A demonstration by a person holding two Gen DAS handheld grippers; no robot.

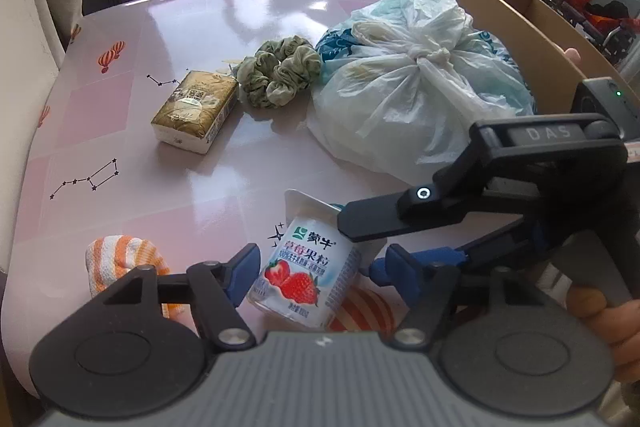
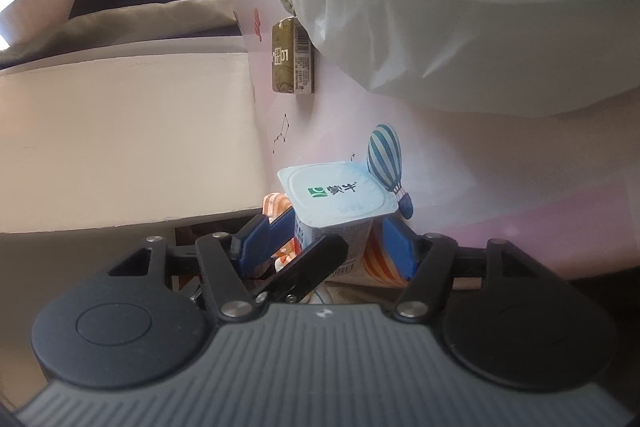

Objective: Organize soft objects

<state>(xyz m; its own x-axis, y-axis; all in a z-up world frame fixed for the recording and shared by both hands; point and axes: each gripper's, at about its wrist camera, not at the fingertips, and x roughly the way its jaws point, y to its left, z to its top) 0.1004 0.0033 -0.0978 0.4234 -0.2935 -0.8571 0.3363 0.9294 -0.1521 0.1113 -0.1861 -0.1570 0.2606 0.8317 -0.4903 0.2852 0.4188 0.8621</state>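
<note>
A strawberry yogurt cup (image 1: 306, 269) stands tilted on the pink table (image 1: 160, 187). My left gripper (image 1: 316, 263) is open with its blue pads either side of the cup. My right gripper (image 2: 324, 239) is open around the same cup (image 2: 340, 199), seen from its lid side; one of its black fingers (image 1: 380, 219) crosses the cup's rim in the left wrist view. An orange-striped cloth (image 1: 120, 259) lies left of the cup. A green scrunchie (image 1: 280, 71), a tissue pack (image 1: 196, 111) and a knotted plastic bag (image 1: 412, 83) lie farther back.
A cardboard box (image 1: 520, 15) stands at the table's right edge behind the bag. A beige wall or cushion (image 2: 128, 139) fills the left of the right wrist view. The tissue pack (image 2: 292, 55) and bag (image 2: 460, 7) also show there.
</note>
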